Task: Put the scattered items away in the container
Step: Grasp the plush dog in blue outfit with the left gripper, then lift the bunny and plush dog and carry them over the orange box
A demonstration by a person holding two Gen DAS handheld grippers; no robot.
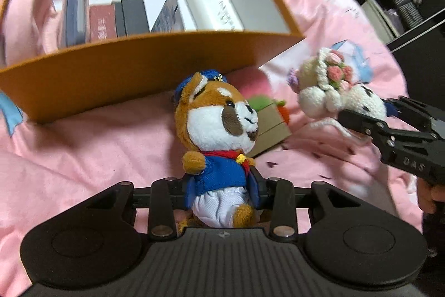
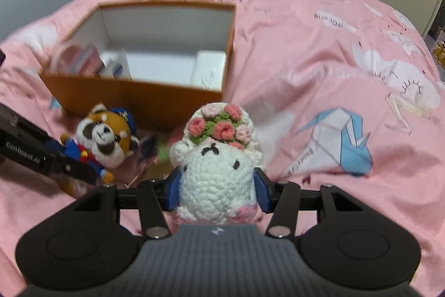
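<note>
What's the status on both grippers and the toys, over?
Left gripper shut on sailor plush. Right gripper shut on crochet doll. Orange box ahead, nothing blocking.

Black gripper (image 1: 221, 195), blue pads (image 2: 173, 192), silver screws

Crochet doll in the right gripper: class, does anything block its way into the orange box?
Only the orange box's near wall stands between the crochet doll and the opening; above the rim nothing visible blocks it.
</note>
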